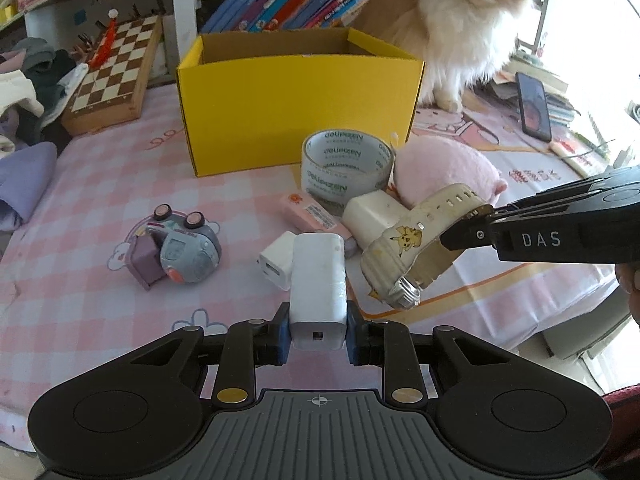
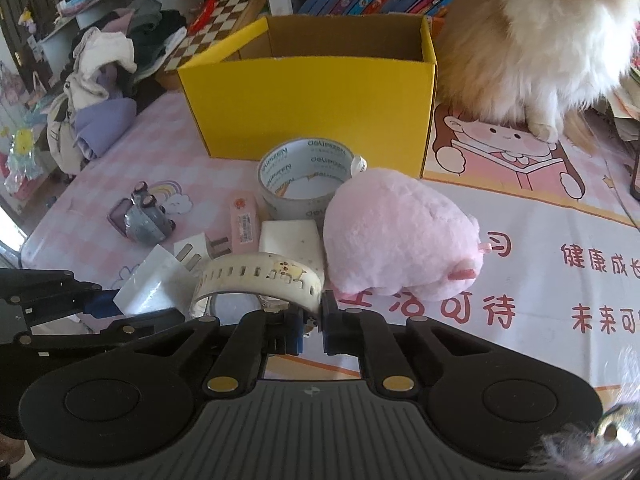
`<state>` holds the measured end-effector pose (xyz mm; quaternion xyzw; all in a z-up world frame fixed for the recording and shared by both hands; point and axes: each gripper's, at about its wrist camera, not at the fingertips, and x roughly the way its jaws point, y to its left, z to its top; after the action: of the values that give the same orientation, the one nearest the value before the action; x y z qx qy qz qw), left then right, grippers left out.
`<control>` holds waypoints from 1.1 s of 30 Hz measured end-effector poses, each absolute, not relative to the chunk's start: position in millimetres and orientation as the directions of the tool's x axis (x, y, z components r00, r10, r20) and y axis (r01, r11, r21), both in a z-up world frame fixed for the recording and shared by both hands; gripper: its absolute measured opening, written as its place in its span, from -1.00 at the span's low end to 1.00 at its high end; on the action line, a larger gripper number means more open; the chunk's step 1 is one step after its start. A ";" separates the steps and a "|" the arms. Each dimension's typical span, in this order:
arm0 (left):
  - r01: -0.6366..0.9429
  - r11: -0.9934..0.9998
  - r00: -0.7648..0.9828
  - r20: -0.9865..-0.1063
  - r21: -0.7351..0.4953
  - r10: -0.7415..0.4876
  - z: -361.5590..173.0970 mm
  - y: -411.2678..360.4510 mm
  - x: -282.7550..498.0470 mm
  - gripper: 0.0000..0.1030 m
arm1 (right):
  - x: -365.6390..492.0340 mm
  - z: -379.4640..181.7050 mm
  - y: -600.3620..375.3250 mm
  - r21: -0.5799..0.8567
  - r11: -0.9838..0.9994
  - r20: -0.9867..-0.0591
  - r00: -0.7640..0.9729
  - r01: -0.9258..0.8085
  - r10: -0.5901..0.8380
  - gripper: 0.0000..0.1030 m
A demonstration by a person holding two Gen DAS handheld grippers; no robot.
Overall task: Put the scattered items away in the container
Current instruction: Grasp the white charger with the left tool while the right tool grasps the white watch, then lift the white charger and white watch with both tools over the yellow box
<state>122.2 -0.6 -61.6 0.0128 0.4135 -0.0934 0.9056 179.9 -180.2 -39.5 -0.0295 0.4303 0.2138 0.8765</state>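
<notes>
You are looking through two fisheye cameras, each riding just behind its own fingers and tilting down toward the pink tablecloth [image 1: 100,184]. Both are facing the yellow box [image 1: 296,108] and the cat [image 1: 460,28] beyond it — the right view is sitting closer to the plush [image 2: 396,240]. Each is catching the other gripper at its edge, and both are sharing the tape roll [image 2: 308,184].

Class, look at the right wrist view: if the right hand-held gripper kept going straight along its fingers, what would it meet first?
Probably the pink plush toy, just ahead of the right hand-held gripper and the watch it holds; depth is uncertain.
</notes>
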 end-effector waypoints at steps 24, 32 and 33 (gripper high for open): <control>0.257 0.964 0.684 -0.691 -0.071 -0.234 -24.1 18.8 88.8 -0.53 | 142.8 -1.2 -170.5 0.110 0.914 -0.749 0.572 -0.391 0.335 -0.84; 0.298 0.952 0.693 -0.668 -0.077 -0.271 -9.0 22.1 82.5 -0.53 | 132.3 14.7 -167.9 0.095 0.903 -0.735 0.583 -0.418 0.347 -0.84; 0.303 0.950 0.693 -0.667 -0.077 -0.275 -8.0 22.3 82.4 -0.53 | 132.3 16.5 -167.5 0.090 0.902 -0.733 0.585 -0.422 0.347 -0.84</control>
<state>82.4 22.3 -8.0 0.0196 0.3591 -0.1570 0.9198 132.3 -167.5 16.5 -0.0469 0.4011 0.2164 0.8889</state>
